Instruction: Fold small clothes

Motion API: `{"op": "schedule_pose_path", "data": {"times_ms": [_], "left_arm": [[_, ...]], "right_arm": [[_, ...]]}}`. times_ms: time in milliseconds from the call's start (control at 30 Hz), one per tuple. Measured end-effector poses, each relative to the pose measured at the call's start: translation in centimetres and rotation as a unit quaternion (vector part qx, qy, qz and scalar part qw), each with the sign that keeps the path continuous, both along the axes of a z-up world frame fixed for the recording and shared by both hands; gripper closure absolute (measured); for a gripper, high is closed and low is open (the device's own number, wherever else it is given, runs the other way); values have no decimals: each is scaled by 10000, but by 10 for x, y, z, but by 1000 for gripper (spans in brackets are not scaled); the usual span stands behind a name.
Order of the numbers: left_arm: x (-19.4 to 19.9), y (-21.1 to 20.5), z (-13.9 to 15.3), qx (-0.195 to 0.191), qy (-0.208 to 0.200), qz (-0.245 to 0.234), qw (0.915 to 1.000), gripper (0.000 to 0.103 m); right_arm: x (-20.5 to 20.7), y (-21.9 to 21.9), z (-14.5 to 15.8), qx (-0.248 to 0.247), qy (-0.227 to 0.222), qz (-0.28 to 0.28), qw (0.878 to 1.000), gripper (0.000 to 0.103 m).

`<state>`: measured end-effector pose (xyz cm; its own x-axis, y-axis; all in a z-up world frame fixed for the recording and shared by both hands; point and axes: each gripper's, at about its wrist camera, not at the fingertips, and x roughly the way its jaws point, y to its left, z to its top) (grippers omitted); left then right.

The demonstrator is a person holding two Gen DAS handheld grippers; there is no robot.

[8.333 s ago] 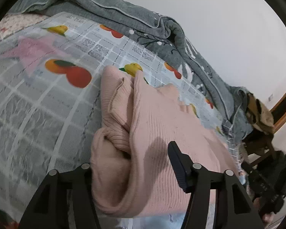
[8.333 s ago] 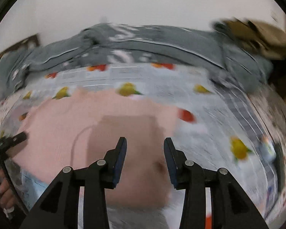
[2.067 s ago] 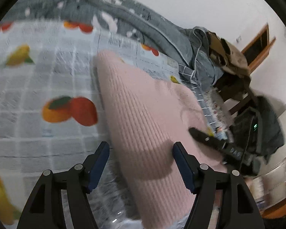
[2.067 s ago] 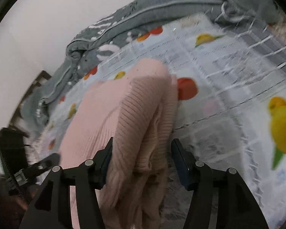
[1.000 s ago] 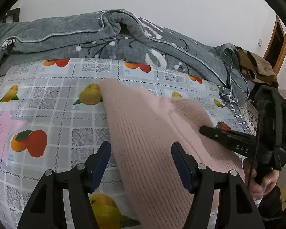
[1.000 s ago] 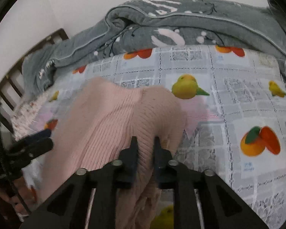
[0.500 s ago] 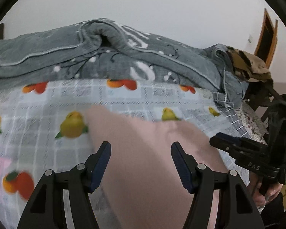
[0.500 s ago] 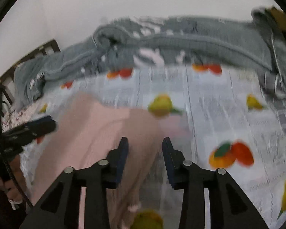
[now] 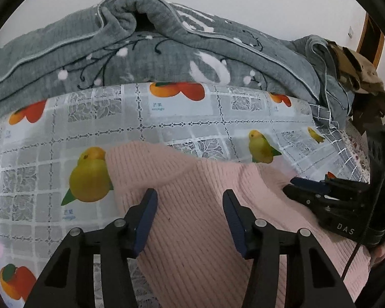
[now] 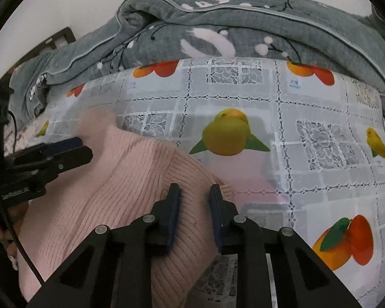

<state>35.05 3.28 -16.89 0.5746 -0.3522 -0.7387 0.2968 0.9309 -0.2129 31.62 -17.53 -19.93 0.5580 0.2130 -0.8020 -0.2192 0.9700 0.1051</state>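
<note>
A pink sweater (image 9: 205,220) is lying folded on the fruit-print cloth (image 9: 166,118) at 6 o'clock; the left gripper (image 9: 190,201) is hovering spread, the right gripper (image 10: 194,200) half-closing around its edge (image 10: 224,188), likely dragging layers askew

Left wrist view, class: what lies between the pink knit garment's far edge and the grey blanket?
Only the fruit-print cloth separates the pink knit garment from the grey blanket; the right wrist view agrees.
</note>
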Motion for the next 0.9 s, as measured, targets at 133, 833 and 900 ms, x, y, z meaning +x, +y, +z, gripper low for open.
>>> {"op": "schedule_pose_path", "data": {"times_ms": [133, 833, 900], "left_arm": [[-24, 5, 16, -67, -98, 4, 9999, 45], [-198, 16, 8, 136, -429, -99, 9989, 38], [-210, 24, 3, 190, -368, -116, 9991, 38]], "right_arm": [[-28, -4, 34, 42, -462, -71, 9989, 77], [-146, -23, 42, 344, -937, 321, 9945, 72], [-162, -32, 40, 394, -890, 380, 9945, 71]]}}
